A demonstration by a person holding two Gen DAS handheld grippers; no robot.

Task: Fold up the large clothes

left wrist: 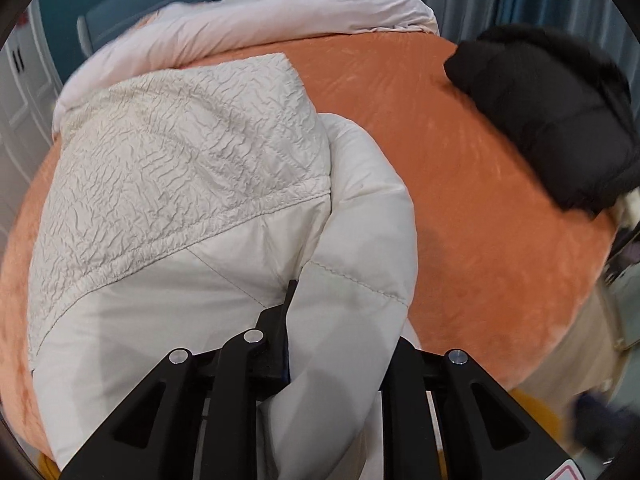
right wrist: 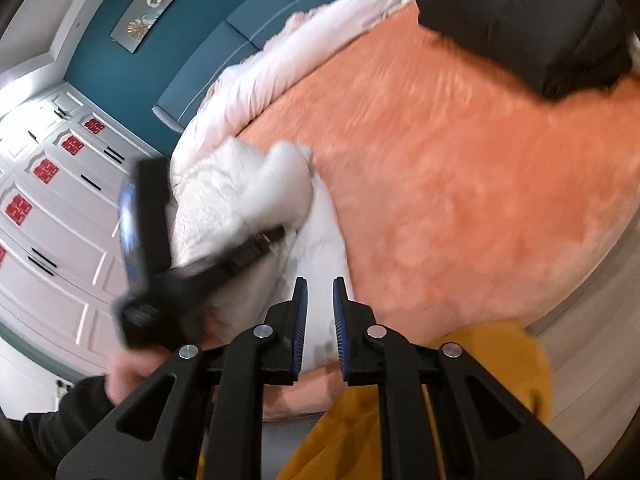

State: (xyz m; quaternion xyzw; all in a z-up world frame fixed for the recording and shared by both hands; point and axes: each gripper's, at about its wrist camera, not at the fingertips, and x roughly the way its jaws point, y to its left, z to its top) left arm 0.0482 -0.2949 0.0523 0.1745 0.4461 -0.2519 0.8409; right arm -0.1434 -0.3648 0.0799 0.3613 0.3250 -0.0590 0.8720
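A white padded jacket (left wrist: 180, 184) lies on the orange bed cover (left wrist: 472, 208), its crinkled quilted panel up. A smooth rolled fold of it runs down between the jaws of my left gripper (left wrist: 328, 308), which is shut on that fold; the fabric hides the right finger. In the right wrist view the jacket (right wrist: 248, 196) is blurred, with the left gripper (right wrist: 272, 238) on it, held by a hand (right wrist: 128, 368). My right gripper (right wrist: 320, 282) hovers over the jacket's near edge. Its blue pads stand a narrow gap apart, with nothing between them.
A black puffy jacket (left wrist: 540, 120) (right wrist: 520, 20) lies at the bed's far right. A pale pink duvet (left wrist: 260, 20) is bunched by the teal headboard (right wrist: 192, 40). White wardrobe doors (right wrist: 60, 220) stand at the left. Yellow cloth (right wrist: 400, 408) hangs below my right gripper.
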